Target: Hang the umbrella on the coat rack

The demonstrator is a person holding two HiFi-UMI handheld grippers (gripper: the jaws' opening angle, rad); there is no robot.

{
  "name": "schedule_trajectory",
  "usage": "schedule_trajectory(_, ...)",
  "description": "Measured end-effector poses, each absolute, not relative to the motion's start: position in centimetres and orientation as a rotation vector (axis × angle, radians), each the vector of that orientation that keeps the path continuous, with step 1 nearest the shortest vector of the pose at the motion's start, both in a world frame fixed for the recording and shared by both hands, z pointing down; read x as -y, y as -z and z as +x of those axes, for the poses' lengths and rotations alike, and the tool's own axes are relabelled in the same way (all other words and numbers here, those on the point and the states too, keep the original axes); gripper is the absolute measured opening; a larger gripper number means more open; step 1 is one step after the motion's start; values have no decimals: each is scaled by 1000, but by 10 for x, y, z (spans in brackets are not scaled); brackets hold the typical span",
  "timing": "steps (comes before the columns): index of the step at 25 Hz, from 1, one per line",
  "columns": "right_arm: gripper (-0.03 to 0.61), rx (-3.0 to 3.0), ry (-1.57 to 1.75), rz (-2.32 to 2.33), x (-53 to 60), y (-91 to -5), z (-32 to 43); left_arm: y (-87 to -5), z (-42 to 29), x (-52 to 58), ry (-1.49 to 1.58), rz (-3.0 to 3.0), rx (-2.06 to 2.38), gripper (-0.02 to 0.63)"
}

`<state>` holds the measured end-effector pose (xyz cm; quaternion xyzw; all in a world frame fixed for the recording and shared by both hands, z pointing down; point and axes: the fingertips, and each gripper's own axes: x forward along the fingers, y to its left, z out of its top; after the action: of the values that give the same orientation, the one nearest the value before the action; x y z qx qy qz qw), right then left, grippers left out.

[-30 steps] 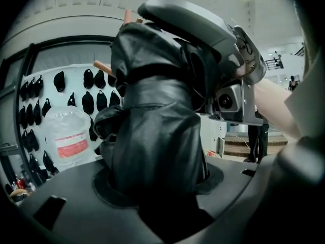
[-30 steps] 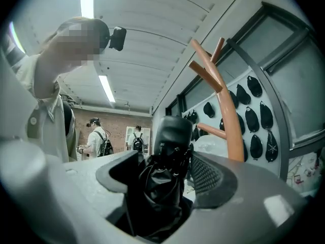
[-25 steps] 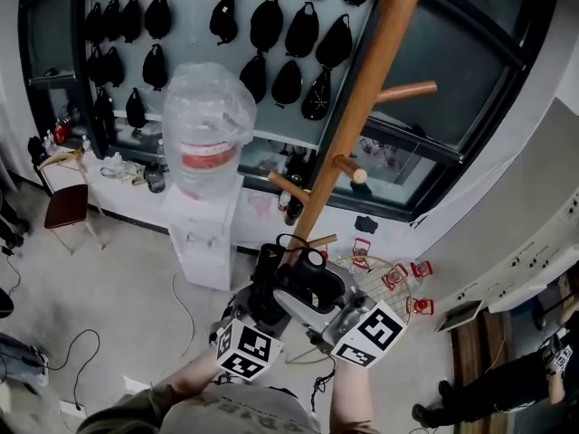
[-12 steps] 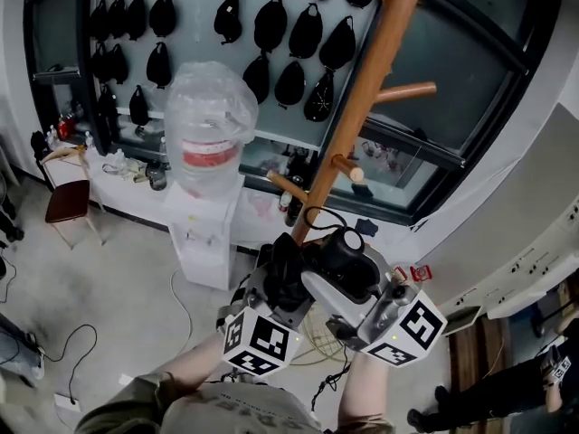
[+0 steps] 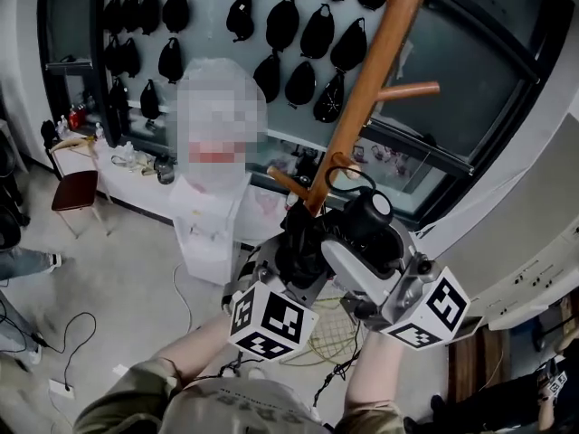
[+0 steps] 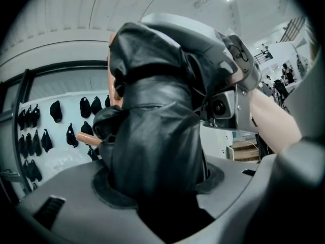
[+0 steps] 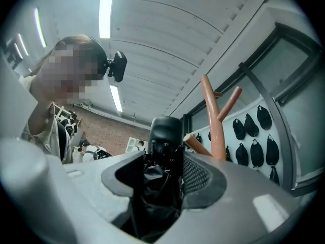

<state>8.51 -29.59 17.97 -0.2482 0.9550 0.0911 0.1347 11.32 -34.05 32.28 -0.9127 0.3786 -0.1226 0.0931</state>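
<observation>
Umbrella (image 5: 308, 238) and coat rack (image 5: 375, 61): the folded black umbrella sat at the middle of the head view, carried in both grippers. It was right in front of the wooden pole, which slanted from centre to the upper right.
Water dispenser (image 5: 213, 233): white, it stood left of centre against the far wall.
Chair (image 5: 77, 193): dark red, it was at the left edge.
Black bags (image 5: 317, 30): they hung in rows across the top of the frame.
Left gripper (image 6: 157, 182): its pads were clamped at a middling width on the umbrella's bunched fabric body, which filled most of its view.
Right gripper (image 7: 162, 177): its jaws had just been closing and gripped the umbrella's slim black handle end. The pole and pegs showed to the right behind it.
Peg (image 5: 288, 181): short and low on the pole, it pointed left, just above the umbrella.
Strap loop (image 5: 348, 172): thin and black, it rose from the handle beside the pole. Whether it touched wood could not be told.
</observation>
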Motion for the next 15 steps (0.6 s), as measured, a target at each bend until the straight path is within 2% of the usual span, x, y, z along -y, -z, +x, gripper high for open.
schedule_trajectory(15,218,-2764,-98,-721,324,-199,93,-347,116,354,473,-2764,-1153,287)
